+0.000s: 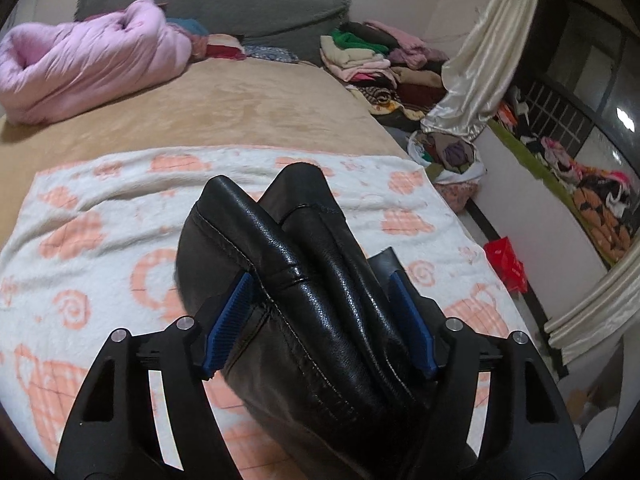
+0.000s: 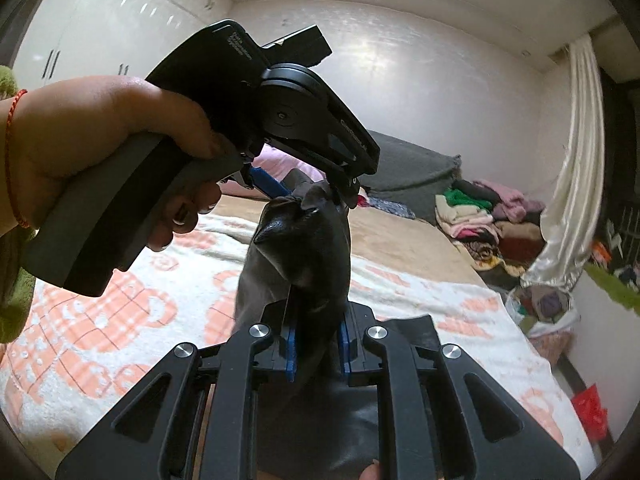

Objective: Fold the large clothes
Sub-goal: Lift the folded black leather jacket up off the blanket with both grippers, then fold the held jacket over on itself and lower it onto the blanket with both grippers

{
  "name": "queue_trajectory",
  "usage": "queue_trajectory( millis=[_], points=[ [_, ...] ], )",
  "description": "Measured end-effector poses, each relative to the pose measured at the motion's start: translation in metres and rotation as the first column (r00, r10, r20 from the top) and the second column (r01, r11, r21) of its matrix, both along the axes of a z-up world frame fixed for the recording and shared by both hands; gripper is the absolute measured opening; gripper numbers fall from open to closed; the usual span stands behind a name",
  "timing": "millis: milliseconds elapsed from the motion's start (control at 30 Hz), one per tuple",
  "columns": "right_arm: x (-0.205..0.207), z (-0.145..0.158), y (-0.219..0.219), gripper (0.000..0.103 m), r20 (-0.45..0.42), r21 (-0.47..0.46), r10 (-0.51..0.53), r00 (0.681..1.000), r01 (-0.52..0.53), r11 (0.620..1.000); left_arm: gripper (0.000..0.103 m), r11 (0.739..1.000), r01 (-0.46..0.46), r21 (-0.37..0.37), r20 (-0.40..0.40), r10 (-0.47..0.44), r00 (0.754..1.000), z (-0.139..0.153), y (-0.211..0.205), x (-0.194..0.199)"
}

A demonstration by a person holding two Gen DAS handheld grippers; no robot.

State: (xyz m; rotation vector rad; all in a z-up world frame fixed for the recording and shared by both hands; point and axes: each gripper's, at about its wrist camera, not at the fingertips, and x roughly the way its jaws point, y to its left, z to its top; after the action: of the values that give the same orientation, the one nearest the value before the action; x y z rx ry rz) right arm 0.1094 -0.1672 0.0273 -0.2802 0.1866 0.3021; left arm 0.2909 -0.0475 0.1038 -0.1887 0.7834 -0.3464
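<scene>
A black leather garment (image 1: 312, 248) hangs bunched above a white blanket with an orange pattern (image 1: 100, 208) spread on the bed. In the left wrist view my left gripper (image 1: 320, 280) stands wide, and its blue pads (image 1: 228, 320) hold a thick fold of the leather. The right wrist view shows that same left gripper (image 2: 312, 188) in a person's hand (image 2: 100, 140), lifting the garment (image 2: 308, 248) to a peak. My right gripper (image 2: 317, 328) is clamped narrowly on a lower fold of the leather, just above the blanket (image 2: 120, 312).
A pink quilt (image 1: 80, 64) and a grey cushion (image 1: 224, 4) lie at the head of the brown bed (image 1: 220, 108). Piled clothes (image 1: 380, 60), a cream curtain (image 1: 488, 52), a bag of clothes (image 1: 448, 152) and a red bag (image 1: 506, 262) lie off the bed's right side.
</scene>
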Motion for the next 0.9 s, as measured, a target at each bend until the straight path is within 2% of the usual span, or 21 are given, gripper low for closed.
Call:
queue_trajectory(
  millis=[333,467,633,667,767,833,867,900],
  points=[
    [0.017,-0.008,-0.055,0.014,-0.046,0.081,-0.058,0.997,0.061,0.995,0.062,0.996,0.064,0.062,-0.012,-0.064,0.998,-0.008,-0.069,0.017],
    [0.024,-0.013,-0.074,0.014,-0.085,0.141,-0.076,0.994,0.087,0.986,0.062,0.995,0.085,0.043,-0.019,-0.084,0.996,-0.012,-0.088,0.02],
    [0.038,-0.024,-0.109,0.014,-0.196,0.245,-0.099,0.976,0.147,0.958,0.065,0.994,0.106,0.033,-0.007,-0.106,0.994,-0.017,-0.101,0.017],
    [0.04,-0.027,-0.116,0.014,-0.225,0.27,-0.095,0.97,0.156,0.95,0.069,0.994,0.105,0.03,0.0,-0.105,0.994,-0.018,-0.099,0.014],
    [0.047,-0.042,-0.141,0.014,-0.344,0.374,-0.069,0.936,0.204,0.905,0.075,0.996,0.081,0.028,-0.006,-0.081,0.997,-0.031,-0.083,0.005],
    [0.054,-0.058,-0.164,0.014,-0.442,0.47,-0.022,0.897,0.253,0.845,0.079,0.998,0.036,0.042,-0.028,-0.035,0.999,-0.048,-0.067,-0.002],
    [0.059,-0.069,-0.175,0.015,-0.492,0.522,0.011,0.871,0.285,0.804,0.08,0.999,0.012,0.043,-0.048,-0.01,0.999,-0.058,-0.057,-0.005],
    [0.064,-0.086,-0.187,0.015,-0.552,0.585,0.061,0.832,0.334,0.739,0.08,0.999,-0.012,0.041,-0.073,0.015,0.997,-0.07,-0.049,-0.008]
  ],
)
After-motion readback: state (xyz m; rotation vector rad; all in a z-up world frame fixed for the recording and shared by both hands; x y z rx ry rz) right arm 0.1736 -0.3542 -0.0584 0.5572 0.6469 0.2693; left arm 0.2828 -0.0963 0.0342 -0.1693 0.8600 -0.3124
